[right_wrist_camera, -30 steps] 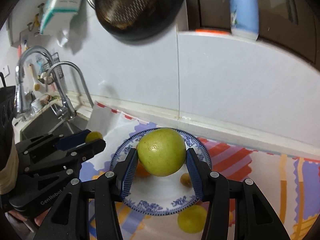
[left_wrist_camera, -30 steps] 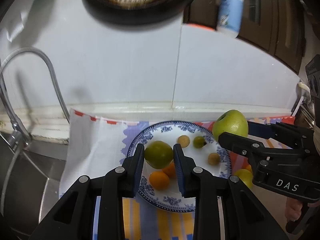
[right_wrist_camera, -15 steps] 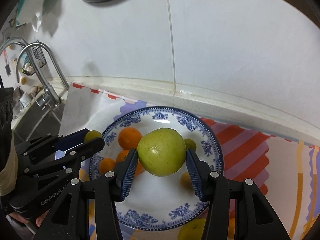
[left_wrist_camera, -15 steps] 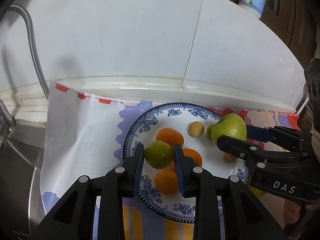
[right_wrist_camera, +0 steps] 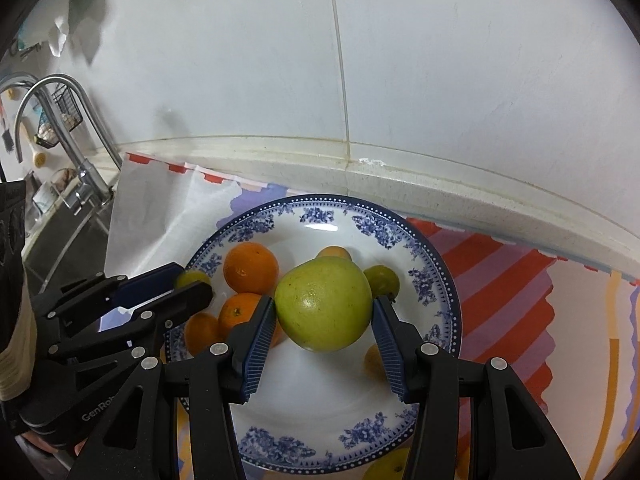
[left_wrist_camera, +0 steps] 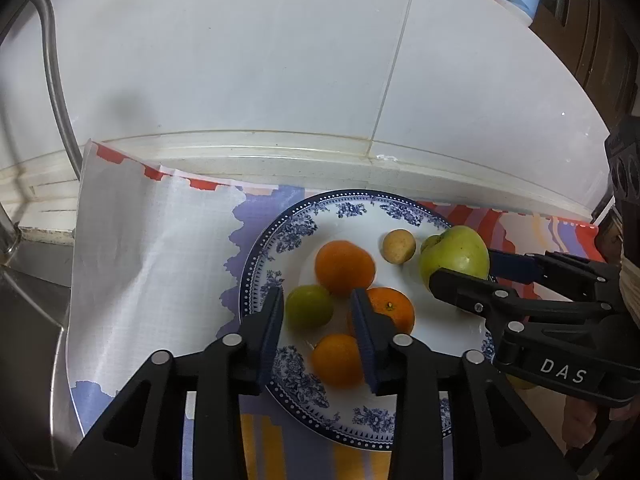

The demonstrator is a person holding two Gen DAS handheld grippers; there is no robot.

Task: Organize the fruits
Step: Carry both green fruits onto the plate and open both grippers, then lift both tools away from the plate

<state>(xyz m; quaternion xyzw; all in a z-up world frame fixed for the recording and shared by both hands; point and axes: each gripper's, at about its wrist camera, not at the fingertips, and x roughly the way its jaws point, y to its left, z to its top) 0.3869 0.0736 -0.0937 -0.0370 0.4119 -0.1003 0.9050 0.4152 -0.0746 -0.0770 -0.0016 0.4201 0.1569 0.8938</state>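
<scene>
A blue-patterned white plate (left_wrist_camera: 348,208) (right_wrist_camera: 436,280) lies on a striped cloth and holds three oranges (left_wrist_camera: 345,267), a tan small fruit (left_wrist_camera: 398,246) and a small green fruit (right_wrist_camera: 383,280). My left gripper (left_wrist_camera: 318,314) has opened over the plate's left side; a small green fruit (left_wrist_camera: 309,306) sits between its fingers, touching the left one and clear of the right. My right gripper (right_wrist_camera: 324,320) is shut on a large green apple (right_wrist_camera: 324,306), low over the plate's right half. The apple also shows in the left wrist view (left_wrist_camera: 454,254).
A white tiled wall (left_wrist_camera: 280,60) with a raised ledge (left_wrist_camera: 320,148) runs right behind the plate. A sink and faucet (right_wrist_camera: 60,120) lie to the left. A yellow-green fruit (right_wrist_camera: 388,468) sits on the cloth (right_wrist_camera: 500,300) in front of the plate.
Both grippers have come down toward the plate with their fruits. The left jaws have widened, leaving a gap beside the small green fruit. The right gripper still clamps the apple.
</scene>
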